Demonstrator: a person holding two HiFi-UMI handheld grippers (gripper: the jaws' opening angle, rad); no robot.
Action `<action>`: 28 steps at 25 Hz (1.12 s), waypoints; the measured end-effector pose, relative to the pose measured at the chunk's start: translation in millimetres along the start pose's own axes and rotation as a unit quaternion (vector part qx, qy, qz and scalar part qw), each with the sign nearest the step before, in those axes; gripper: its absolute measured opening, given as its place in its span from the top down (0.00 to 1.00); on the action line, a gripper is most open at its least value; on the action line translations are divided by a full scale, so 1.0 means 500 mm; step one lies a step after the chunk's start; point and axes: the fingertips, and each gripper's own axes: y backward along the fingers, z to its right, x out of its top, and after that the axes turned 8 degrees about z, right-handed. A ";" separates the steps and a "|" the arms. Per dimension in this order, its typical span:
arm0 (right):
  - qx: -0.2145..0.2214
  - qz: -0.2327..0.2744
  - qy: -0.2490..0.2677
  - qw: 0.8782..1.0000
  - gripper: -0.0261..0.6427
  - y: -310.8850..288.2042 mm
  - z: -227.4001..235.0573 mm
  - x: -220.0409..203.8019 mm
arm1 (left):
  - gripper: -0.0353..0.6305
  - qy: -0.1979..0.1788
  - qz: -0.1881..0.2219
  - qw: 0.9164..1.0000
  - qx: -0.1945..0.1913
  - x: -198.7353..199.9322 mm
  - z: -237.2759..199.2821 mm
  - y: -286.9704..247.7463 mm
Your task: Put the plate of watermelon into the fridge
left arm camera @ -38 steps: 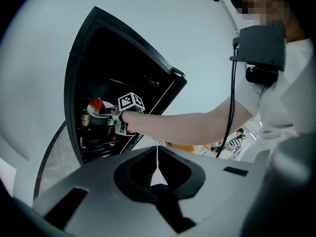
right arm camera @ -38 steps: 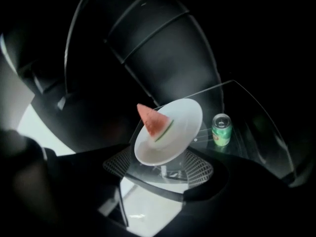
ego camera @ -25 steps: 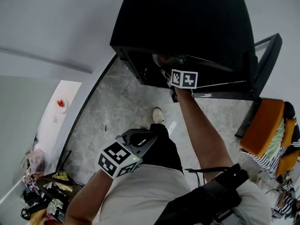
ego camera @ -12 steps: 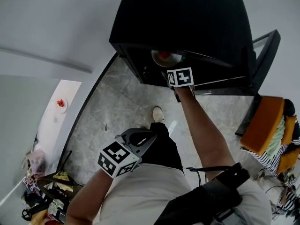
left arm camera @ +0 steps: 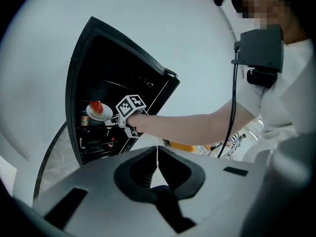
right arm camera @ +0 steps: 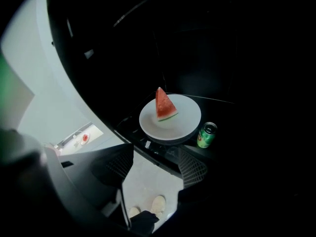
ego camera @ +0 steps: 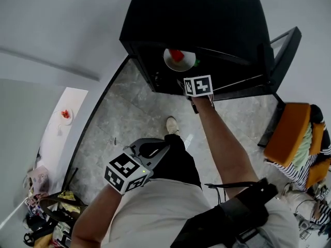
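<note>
1 white plate (right arm camera: 170, 117) carrying 1 wedge of watermelon (right arm camera: 164, 104) sits on a shelf (right arm camera: 163, 149) inside the open black fridge (ego camera: 207, 25), close to the shelf's front edge. 1 green can (right arm camera: 206, 135) stands just beside the plate, on the side toward the fridge door (ego camera: 283, 53), which is swung wide open.

The right tongs (right arm camera: 155, 154) hang just outside the fridge mouth, in front of and a little below the shelf. Their 2 jaws stand apart and have just been closing a little, with nothing between them. The plate lies ahead of the tips, clear of both jaws and not touched. Through the gap only the grey floor (ego camera: 134, 112) in front of the fridge and the person's shoes (right arm camera: 159, 203) show.

The left tongs (left arm camera: 157, 149) are well back from the fridge, low by the person's thigh, and point toward the fridge. Their 2 jaws are together at the tips and hold nothing.
</note>
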 end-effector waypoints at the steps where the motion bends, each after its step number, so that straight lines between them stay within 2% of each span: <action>1: 0.001 0.001 0.002 1.000 0.52 0.010 -0.005 -0.002 | 0.93 -0.003 0.002 1.000 -0.001 -0.001 0.004 0.004; 8: 0.021 0.004 0.029 0.999 0.70 0.116 -0.068 -0.033 | 0.93 -0.020 0.012 1.000 -0.007 -0.021 0.045 0.041; 11: 0.029 -0.008 0.046 0.998 0.88 0.174 -0.102 -0.063 | 0.93 -0.020 0.021 0.999 -0.012 -0.028 0.074 0.061; 17: 0.039 0.000 0.049 0.998 0.92 0.315 -0.152 -0.107 | 0.93 -0.049 0.040 0.998 -0.023 -0.029 0.136 0.093; 24: 0.067 0.044 0.046 0.996 0.93 0.481 -0.246 -0.142 | 0.93 -0.066 0.058 0.996 -0.030 -0.049 0.199 0.122; 28: 0.083 0.067 0.043 0.993 0.93 0.564 -0.293 -0.161 | 0.93 -0.068 0.061 0.996 -0.022 -0.067 0.214 0.137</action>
